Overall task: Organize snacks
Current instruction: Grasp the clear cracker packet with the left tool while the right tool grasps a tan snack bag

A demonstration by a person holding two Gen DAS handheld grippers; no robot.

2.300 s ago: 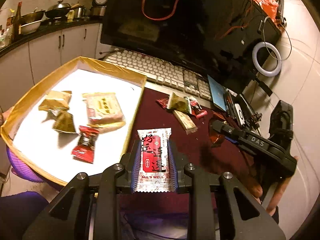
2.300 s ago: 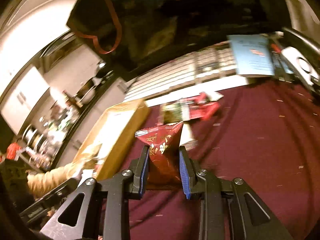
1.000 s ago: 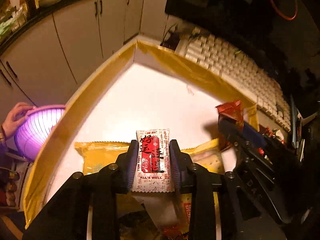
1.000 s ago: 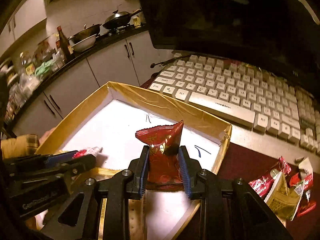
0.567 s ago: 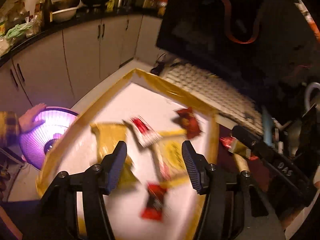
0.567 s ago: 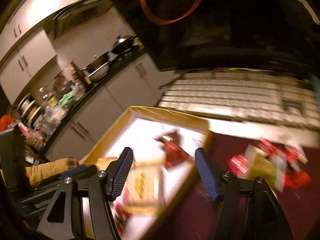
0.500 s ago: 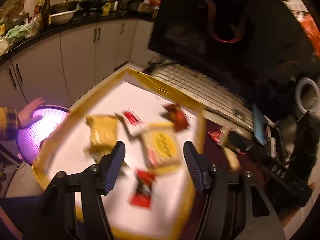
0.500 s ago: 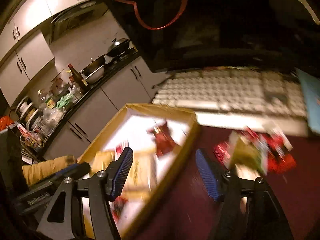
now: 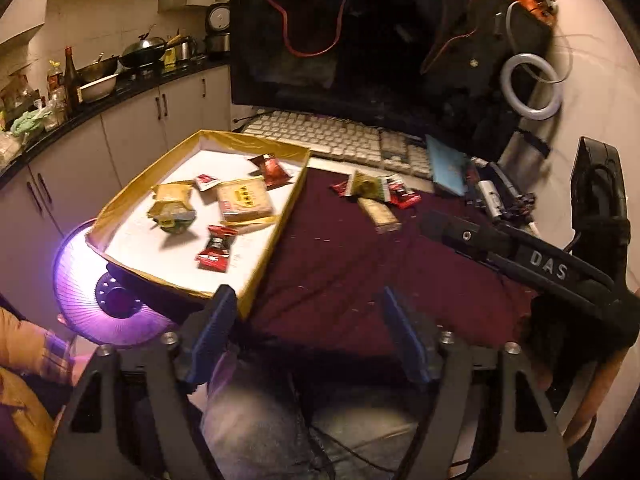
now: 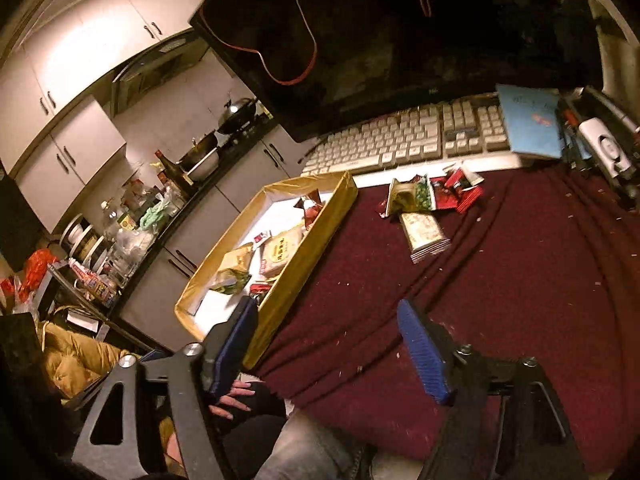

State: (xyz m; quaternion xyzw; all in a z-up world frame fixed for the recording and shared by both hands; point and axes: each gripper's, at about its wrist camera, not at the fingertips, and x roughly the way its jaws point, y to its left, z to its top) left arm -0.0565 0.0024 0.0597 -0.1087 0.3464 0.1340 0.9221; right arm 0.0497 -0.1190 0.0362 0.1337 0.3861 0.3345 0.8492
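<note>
Only the left wrist view shows the red candy [image 9: 215, 247] plainly in the gold tray [image 9: 276, 236]; loose snacks [image 10: 424, 200] lie ahead on the maroon surface [image 10: 520, 280]. Left tongs [image 9: 304, 332] and right tongs [image 10: 332, 348] both gape, released, holding nothing

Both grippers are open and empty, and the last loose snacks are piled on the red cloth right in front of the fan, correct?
Not the fan. The loose snacks lie on the red cloth before the keyboard, as the right wrist view shows. Left gripper and right gripper are open and empty.
</note>
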